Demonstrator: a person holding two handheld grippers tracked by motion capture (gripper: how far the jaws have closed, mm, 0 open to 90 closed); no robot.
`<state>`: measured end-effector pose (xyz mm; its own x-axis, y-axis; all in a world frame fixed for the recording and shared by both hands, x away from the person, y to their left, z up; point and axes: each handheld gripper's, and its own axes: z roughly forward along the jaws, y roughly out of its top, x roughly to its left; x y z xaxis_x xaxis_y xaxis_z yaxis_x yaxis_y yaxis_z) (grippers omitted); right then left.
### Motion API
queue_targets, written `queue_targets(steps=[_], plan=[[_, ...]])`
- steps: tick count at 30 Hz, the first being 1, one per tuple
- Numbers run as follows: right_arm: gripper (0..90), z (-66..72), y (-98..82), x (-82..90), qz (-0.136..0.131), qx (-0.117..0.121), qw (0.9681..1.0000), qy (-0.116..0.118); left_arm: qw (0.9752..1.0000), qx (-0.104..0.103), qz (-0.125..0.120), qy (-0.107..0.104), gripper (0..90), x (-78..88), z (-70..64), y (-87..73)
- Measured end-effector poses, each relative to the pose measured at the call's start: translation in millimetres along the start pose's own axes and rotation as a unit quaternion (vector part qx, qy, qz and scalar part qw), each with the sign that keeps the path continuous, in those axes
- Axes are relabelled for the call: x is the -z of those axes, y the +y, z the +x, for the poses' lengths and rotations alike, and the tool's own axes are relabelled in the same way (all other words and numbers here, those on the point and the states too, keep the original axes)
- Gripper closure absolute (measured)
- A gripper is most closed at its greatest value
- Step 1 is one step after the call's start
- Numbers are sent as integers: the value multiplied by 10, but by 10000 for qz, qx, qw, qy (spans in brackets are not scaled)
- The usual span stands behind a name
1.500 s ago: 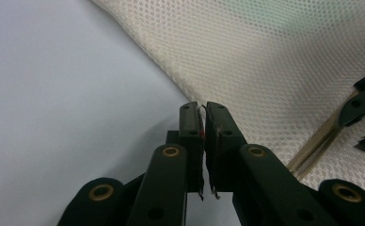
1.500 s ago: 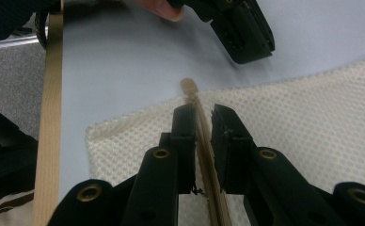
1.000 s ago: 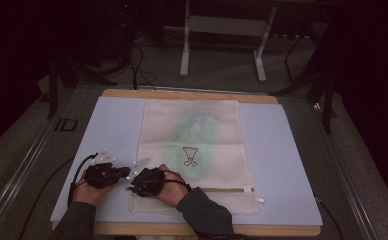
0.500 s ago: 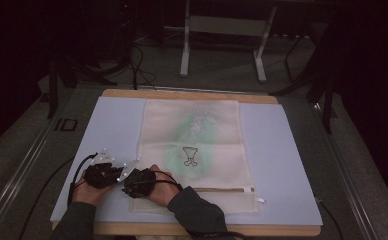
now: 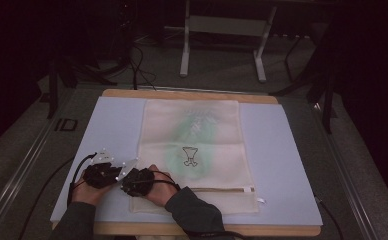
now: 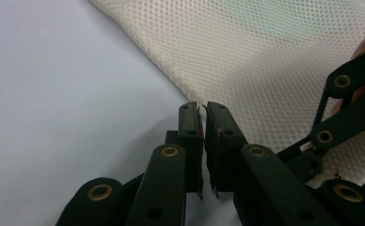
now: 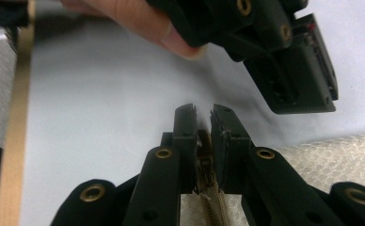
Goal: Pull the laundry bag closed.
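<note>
One mesh bag (image 5: pixel 194 150) lies flat on the pale worktop (image 5: pixel 287 165), long axis running away from the person. It is cream netting, finely honeycombed, with a green shape showing faintly through and a small dark figure printed at its middle. One tan zipper (image 5: pixel 217 189) crosses its near end, a white tag at the right.

The right tongs (image 7: pixel 203 110) sit at the bag's near left corner; their jaws have just been closing and now pinch the woven zipper tape (image 7: pixel 208 188). The left tongs (image 6: pixel 204 106), just beside them and touching the bag's left edge, are pressed together with only frayed threads between.

Bare worktop lies open on both sides of the bag, a wooden rim (image 5: pixel 192 93) at the far edge.
</note>
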<state>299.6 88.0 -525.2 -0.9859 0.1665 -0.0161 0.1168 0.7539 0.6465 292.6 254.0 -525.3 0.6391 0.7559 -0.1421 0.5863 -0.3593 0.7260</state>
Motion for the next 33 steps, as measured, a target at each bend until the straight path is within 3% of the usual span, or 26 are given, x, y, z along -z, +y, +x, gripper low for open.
queue_targets(steps=[3, 17, 22, 33], plan=[[807, -8, -6, 49, -133, -95, 9999, 56, 10000, -4, -12, 14, 851, 4, 3, 0], [807, 4, -65, 258, -316, -47, 9995, 19, 9999, 11, -38, -114, 864, 2, -2, 1], [806, 1, -178, 353, -320, -87, 9994, -57, 9992, -152, 19, -379, 891, -29, -56, 17], [792, 3, -306, 393, -296, -119, 9995, -8, 9967, -348, 277, -680, 893, -102, -116, 21]])
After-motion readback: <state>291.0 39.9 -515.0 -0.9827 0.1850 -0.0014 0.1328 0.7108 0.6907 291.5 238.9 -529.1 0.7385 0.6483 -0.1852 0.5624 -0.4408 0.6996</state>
